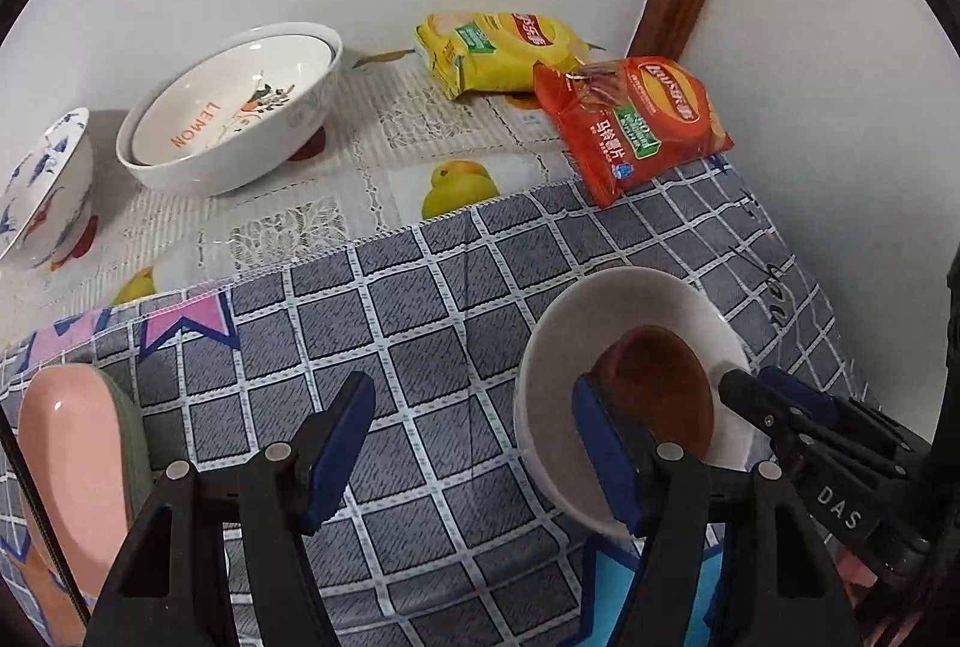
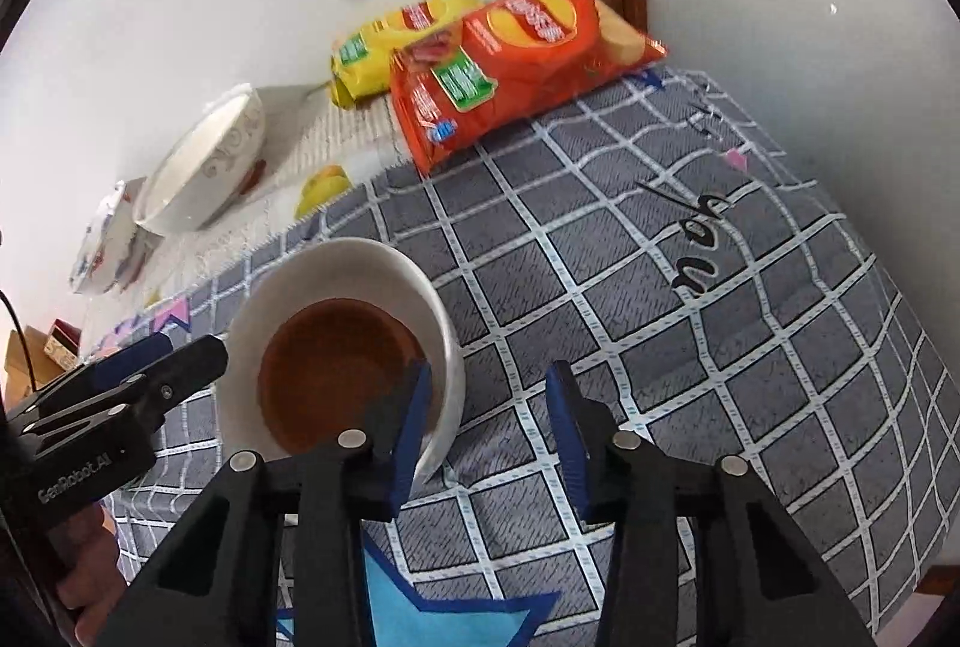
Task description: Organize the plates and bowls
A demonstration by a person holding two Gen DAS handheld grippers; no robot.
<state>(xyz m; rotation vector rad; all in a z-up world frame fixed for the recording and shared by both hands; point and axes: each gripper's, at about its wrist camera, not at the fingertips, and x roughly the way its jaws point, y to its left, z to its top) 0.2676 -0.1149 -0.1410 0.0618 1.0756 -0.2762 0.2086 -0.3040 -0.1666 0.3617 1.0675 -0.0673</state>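
Right wrist view: right tool (image 2: 489, 428) straddles the near rim of the white bowl (image 2: 384, 263), one finger inside, one outside, pads not pressing; no grip. Bowl holds a brown dish (image 2: 336, 377) and sits on the grey checked cloth (image 2: 660, 287). Left tool (image 1: 474, 443) stands wide beside the bowl, empty. LEMON bowl (image 1: 228, 107) well apart.
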